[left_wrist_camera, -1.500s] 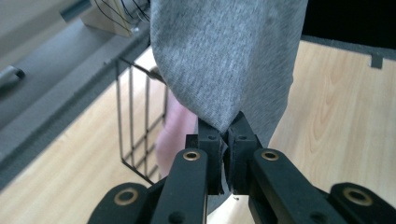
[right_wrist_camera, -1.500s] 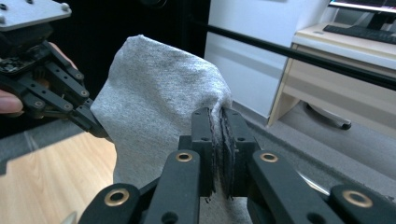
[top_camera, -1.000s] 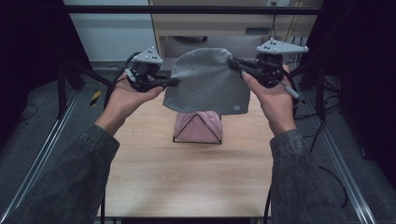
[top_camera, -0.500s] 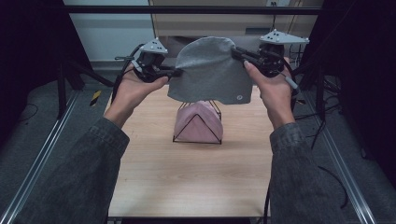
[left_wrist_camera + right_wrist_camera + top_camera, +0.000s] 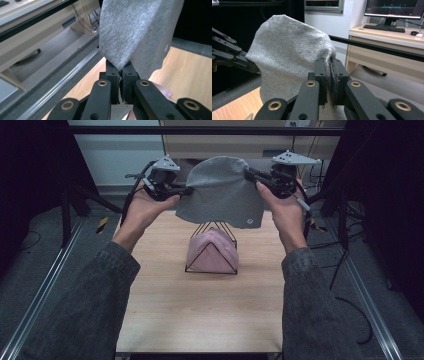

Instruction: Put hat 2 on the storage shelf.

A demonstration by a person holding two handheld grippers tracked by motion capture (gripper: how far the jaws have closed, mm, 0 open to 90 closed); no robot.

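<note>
A grey knit beanie [image 5: 220,195] hangs in the air between both hands, above the far part of the wooden table [image 5: 200,305]. My left gripper [image 5: 186,191] is shut on its left edge, and the jaws pinch the grey cloth [image 5: 135,35] in the left gripper view. My right gripper [image 5: 250,172] is shut on the right edge, with the beanie [image 5: 289,55] bulging to the left of its closed jaws. Under the beanie stands a black wire stand [image 5: 199,267] with a pink beanie [image 5: 212,251] draped over it.
A black bar [image 5: 210,130] crosses the far side above the table. Metal rails [image 5: 47,280] run along both table sides. A desk with a keyboard [image 5: 387,28] and a monitor [image 5: 394,8] stands behind. Cables [image 5: 345,265] lie on the floor at the right.
Both hands have carried the grey beanie away from the person and a little higher in the picture, with its rounded crown now bulging upward. The pink beanie on the stand has not moved.
</note>
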